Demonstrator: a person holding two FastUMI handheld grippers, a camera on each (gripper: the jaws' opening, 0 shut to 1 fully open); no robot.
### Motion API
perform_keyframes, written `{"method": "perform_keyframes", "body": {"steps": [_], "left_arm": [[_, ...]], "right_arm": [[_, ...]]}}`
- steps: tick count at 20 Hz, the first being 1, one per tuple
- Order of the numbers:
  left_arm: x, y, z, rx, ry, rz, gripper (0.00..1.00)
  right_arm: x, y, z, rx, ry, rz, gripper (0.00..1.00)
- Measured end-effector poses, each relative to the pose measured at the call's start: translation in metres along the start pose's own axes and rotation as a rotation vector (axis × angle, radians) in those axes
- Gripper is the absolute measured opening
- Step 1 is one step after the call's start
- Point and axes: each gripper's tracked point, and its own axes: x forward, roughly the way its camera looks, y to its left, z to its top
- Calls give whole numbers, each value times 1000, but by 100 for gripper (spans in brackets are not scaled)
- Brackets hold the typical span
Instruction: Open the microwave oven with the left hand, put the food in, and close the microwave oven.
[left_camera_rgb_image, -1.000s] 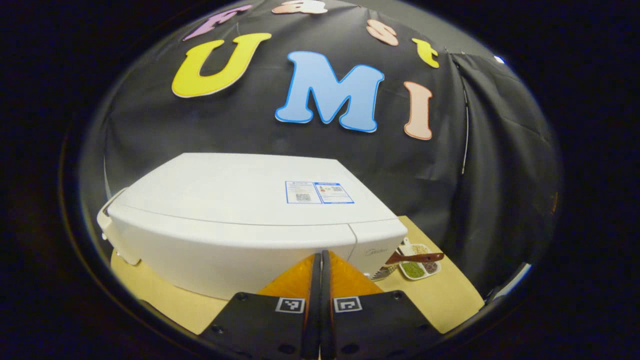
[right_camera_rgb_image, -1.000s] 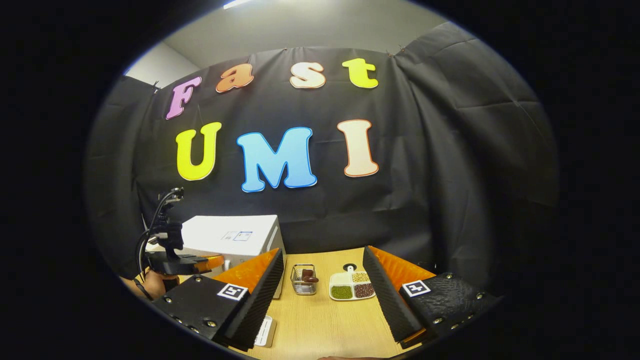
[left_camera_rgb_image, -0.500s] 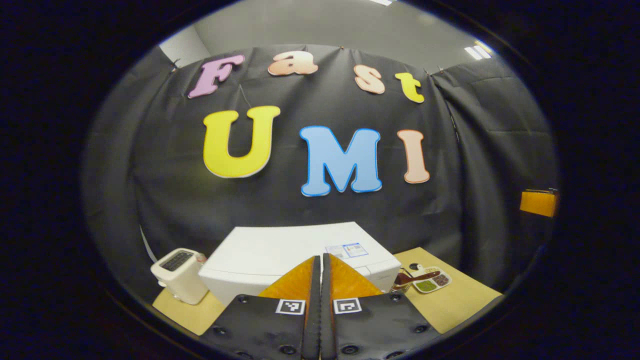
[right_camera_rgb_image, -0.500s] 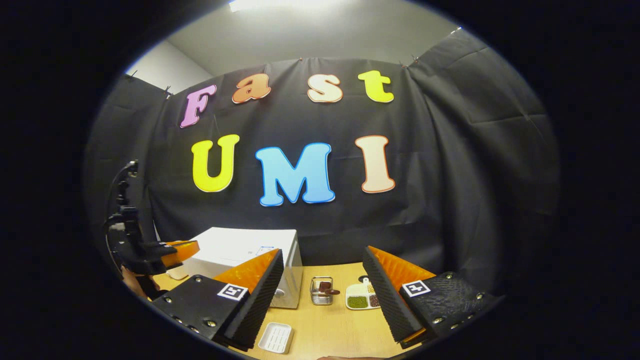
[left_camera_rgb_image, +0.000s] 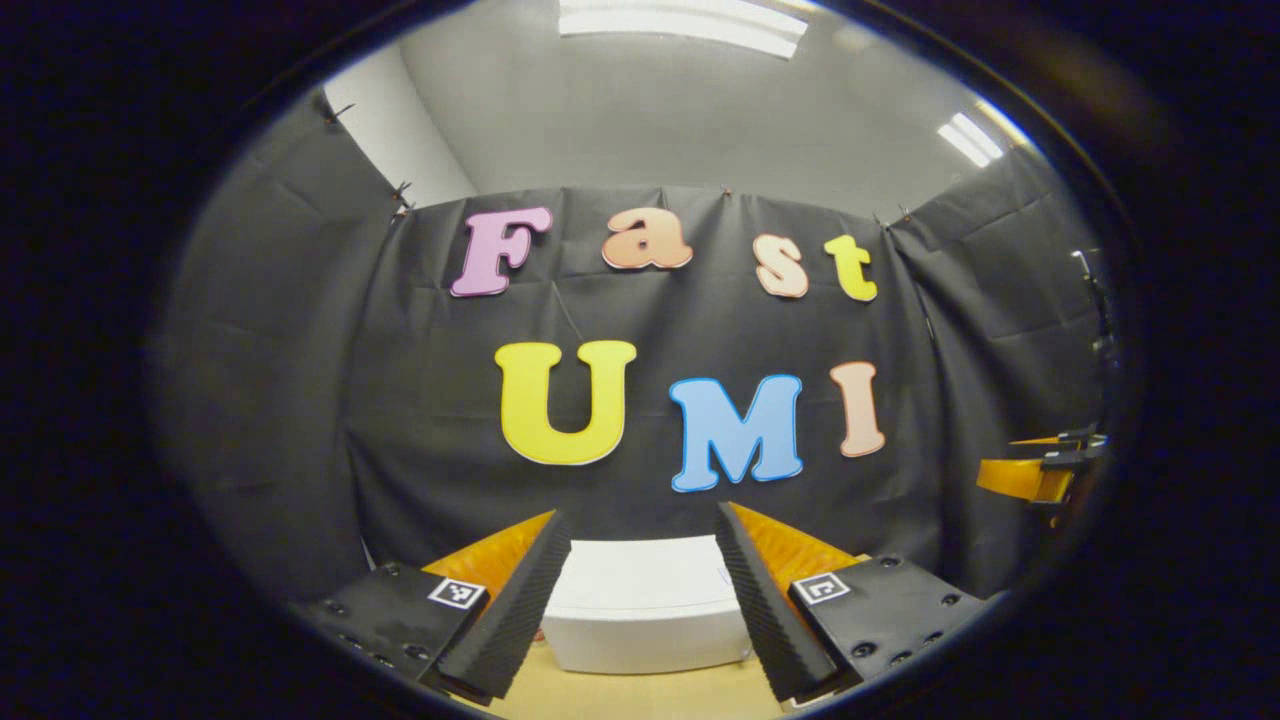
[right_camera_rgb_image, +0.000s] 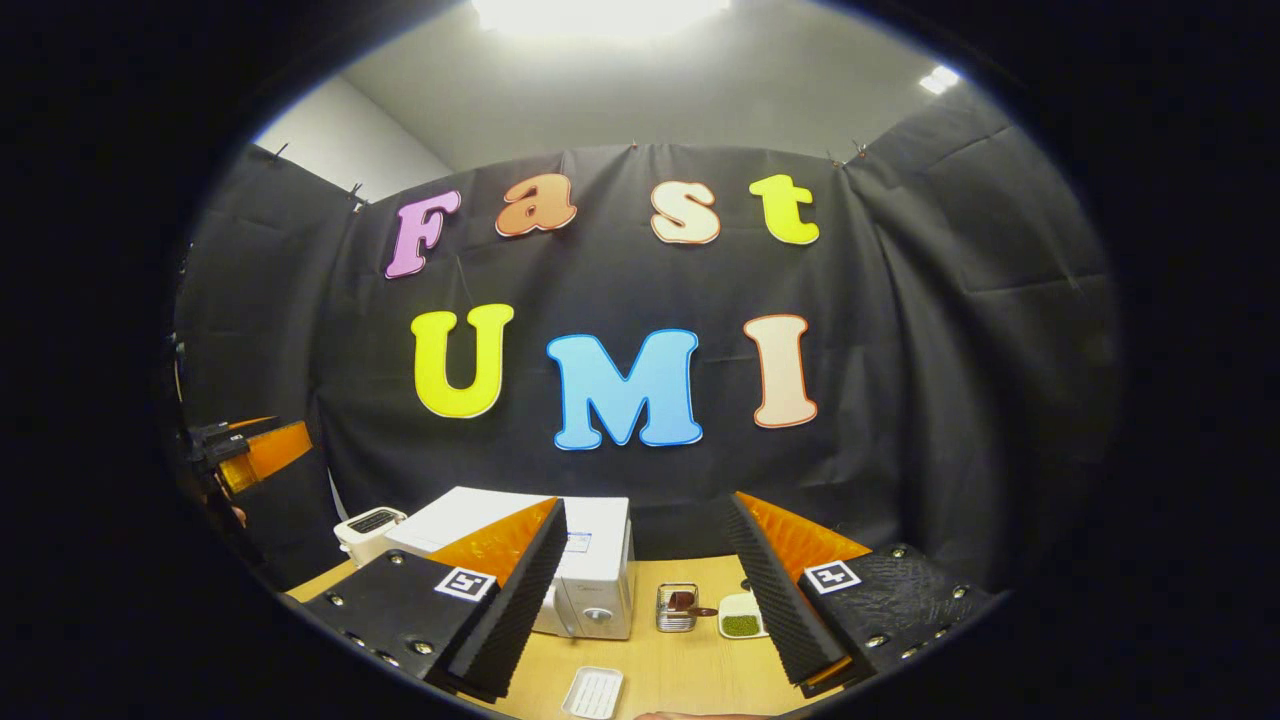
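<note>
Wooden worktop (right_camera_rgb_image: 690, 665), both grippers held back, nothing gripped.
Left gripper view: left gripper (left_camera_rgb_image: 632, 610) fingers spread, microwave oven (left_camera_rgb_image: 645, 605) between and beyond them, door apparently shut. Right gripper view: right gripper (right_camera_rgb_image: 640, 600) fingers apart; food basket (right_camera_rgb_image: 678, 607) beyond them. A skewed approach could shove the oven.

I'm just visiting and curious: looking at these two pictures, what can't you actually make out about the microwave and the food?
- Microwave door: in the right gripper view that gripper's own left finger covers much of the front, so open or shut is unclear.
- In the left gripper view, the microwave shows mostly its top.
- Wire basket: contents too small to identify.
- Divided dish: partly behind the right finger.
- White tray: cut off by the picture's lower edge.
</note>
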Motion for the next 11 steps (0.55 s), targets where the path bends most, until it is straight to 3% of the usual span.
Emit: {"method": "perform_keyframes", "body": {"steps": [4,11], "left_arm": [[-14,8,1,-7,-1,-40,96],[-22,14,6,-30,-18,-48,95]], "right_arm": [[-13,15,4,-17,-14,-23,96],[-23,30,10,-22,-23,-20,96]]}}
